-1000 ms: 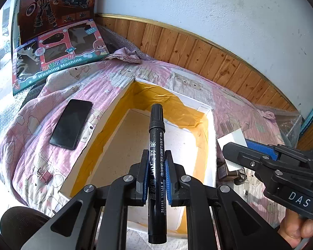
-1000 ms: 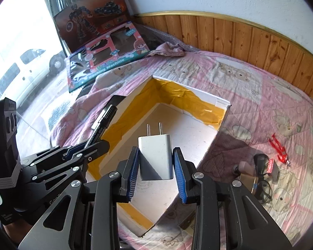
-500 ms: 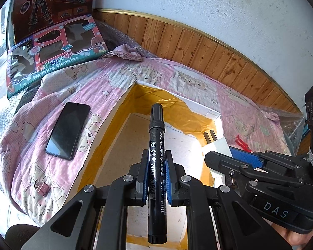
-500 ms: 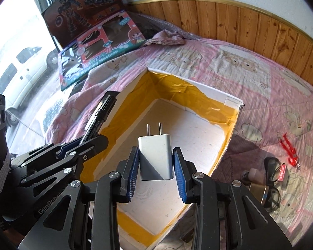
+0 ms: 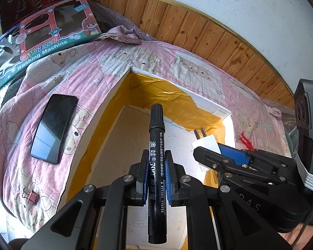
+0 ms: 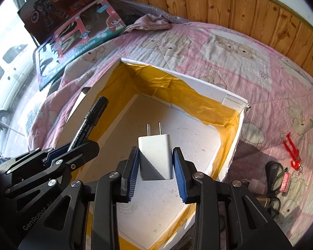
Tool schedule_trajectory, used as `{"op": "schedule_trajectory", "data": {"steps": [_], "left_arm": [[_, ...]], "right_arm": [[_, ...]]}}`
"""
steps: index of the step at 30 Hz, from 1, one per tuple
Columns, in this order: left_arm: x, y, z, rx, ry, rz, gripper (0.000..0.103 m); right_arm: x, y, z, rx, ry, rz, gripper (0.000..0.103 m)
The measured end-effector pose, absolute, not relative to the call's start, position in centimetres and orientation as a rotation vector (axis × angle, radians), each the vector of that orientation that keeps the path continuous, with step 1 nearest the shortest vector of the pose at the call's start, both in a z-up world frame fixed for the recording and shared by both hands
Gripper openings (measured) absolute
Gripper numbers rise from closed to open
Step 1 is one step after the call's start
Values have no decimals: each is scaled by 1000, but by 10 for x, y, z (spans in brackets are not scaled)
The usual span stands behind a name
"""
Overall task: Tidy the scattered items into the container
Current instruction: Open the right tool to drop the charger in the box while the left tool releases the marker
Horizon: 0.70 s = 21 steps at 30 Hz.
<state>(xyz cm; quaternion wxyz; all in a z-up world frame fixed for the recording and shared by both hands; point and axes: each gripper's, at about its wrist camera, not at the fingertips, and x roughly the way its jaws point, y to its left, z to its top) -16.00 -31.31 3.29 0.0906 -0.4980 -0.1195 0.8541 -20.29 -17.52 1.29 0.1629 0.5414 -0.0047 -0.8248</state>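
Marker (image 5: 156,162) clamped in left gripper (image 5: 155,175), charger (image 6: 155,158) in right gripper (image 6: 156,166), both above empty box (image 6: 208,89). Phone (image 5: 53,128), clip (image 5: 32,195), glasses (image 6: 274,179) left on bed (image 6: 250,73).

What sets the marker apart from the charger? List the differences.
The marker is black, long and slim; the charger is white, short and blocky. The marker carries printed text; the charger is plain with two metal prongs. The left gripper holds the marker, the right gripper the charger. Both hang above the yellow-lined box.
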Motion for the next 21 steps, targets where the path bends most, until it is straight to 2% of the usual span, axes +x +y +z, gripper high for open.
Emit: {"op": "schedule_trajectory", "data": {"steps": [5, 7, 8, 10, 12, 16, 21], "left_arm": [[-176, -313, 22, -1519, -349, 2549, 14], [-182, -312, 20, -1528, -346, 2533, 17], [-184, -313, 20, -1527, -358, 2537, 21], [-185, -318, 21, -1534, -369, 2557, 43], [-182, -324, 24, -1516, -410, 2569, 49], [-165, -329, 35, -1463, -457, 2560, 49], [-131, -323, 53, -1373, -405, 2571, 49]], "right_arm": [[-212, -176, 5, 1552, -19, -2362, 37], [-213, -174, 4, 1532, -32, -2385, 37], [-214, -171, 4, 1525, -40, -2397, 38], [-212, -165, 6, 1511, -69, -2405, 41], [-207, -159, 11, 1499, -97, -2399, 41], [-187, -150, 28, 1432, -166, -2392, 41], [-154, -150, 47, 1345, -186, -2376, 37]]}}
